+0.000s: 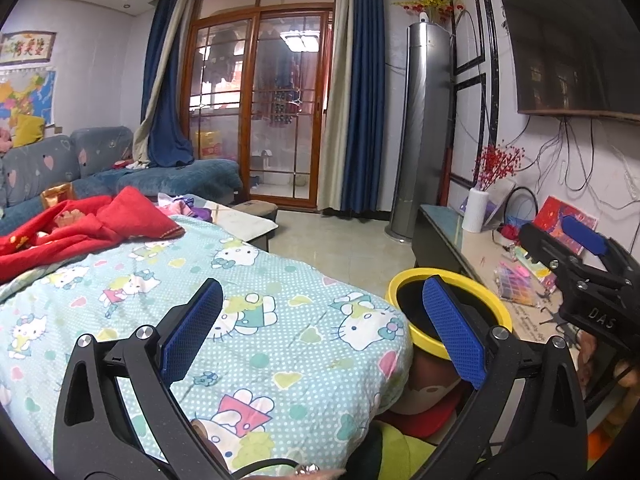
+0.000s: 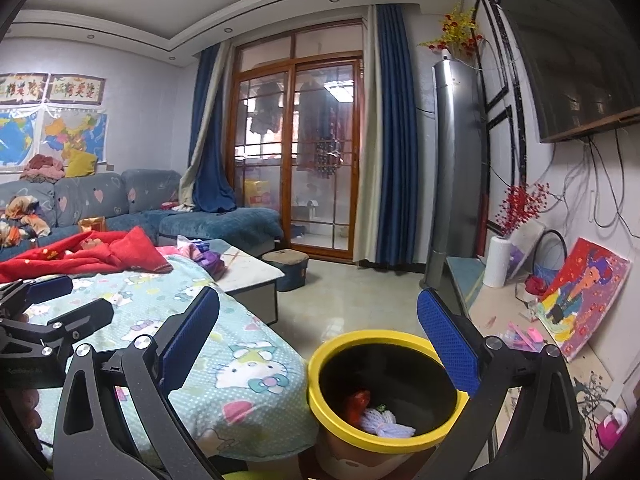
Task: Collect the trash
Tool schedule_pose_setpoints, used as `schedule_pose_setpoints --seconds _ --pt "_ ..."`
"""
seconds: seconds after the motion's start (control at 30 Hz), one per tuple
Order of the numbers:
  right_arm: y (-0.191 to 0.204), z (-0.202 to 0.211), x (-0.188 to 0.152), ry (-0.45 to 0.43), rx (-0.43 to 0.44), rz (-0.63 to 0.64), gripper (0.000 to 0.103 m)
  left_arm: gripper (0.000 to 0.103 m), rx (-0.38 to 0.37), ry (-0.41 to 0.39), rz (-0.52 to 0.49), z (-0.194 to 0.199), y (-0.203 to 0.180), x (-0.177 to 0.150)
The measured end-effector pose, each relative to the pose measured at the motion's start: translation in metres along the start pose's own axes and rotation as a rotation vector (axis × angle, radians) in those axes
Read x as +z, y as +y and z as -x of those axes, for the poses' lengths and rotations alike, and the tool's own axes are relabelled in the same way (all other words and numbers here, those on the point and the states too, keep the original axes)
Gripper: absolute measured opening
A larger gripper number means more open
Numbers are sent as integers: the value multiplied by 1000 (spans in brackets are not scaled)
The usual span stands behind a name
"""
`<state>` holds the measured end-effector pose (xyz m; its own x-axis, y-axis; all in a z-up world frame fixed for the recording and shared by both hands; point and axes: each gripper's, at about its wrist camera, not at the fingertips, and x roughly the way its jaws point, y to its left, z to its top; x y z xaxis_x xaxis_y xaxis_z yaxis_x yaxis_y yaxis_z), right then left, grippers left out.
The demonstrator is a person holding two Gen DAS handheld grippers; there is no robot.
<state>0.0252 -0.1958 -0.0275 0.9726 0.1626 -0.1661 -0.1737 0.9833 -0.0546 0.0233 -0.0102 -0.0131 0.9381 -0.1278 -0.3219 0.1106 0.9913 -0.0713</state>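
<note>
A yellow-rimmed trash bin (image 2: 400, 336) stands on the floor beside the Hello Kitty blanket (image 2: 224, 376). Inside it lie a red wrapper (image 2: 357, 404) and a white foam net (image 2: 384, 424). My right gripper (image 2: 318, 340) is open and empty, above the bin's near side. My left gripper (image 1: 320, 328) is open and empty over the blanket's edge (image 1: 260, 320), with the bin (image 1: 406, 280) just behind its right finger. The right gripper also shows at the right in the left wrist view (image 1: 576, 256), and the left gripper at the left in the right wrist view (image 2: 52, 304).
A red cloth (image 1: 88, 224) lies on the blanket's far end. A low table (image 2: 252, 272) and a stool (image 2: 288, 264) stand beyond. A TV bench (image 2: 512, 320) with a painting (image 2: 584, 304), white vase (image 2: 498, 260) and small clutter runs along the right wall. Tiled floor (image 2: 352, 296) lies between.
</note>
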Motion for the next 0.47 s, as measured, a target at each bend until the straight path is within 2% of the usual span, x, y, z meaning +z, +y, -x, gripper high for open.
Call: schedule_pose_setpoints --seconds 0.07,0.13,0.2,0.23,0.3,0.33,0.37,0.4,0.43,0.47 --pt "9 -4 7 15 54 5 97 92 0 12 49 8 15 4" --pt "29 -10 17 51 147 12 97 92 26 37 102 16 37 6" --pt "54 -15 26 82 252 16 97 92 107 77 181 34 78 8" --pt "76 -19 33 105 345 22 97 92 164 88 217 45 100 7" --pt "122 -24 42 156 535 61 97 92 338 95 282 82 154 2" --pt "160 -25 46 196 662 104 97 92 463 90 314 108 186 -2" --pt "192 -24 46 229 752 150 97 92 566 95 331 126 207 -6" --pt "225 -23 46 273 841 199 96 92 719 113 354 151 237 -13" --pt "264 -21 43 323 932 232 96 92 839 137 381 171 263 -20" --pt "305 -20 36 377 1008 252 96 92 930 165 412 188 286 -29"
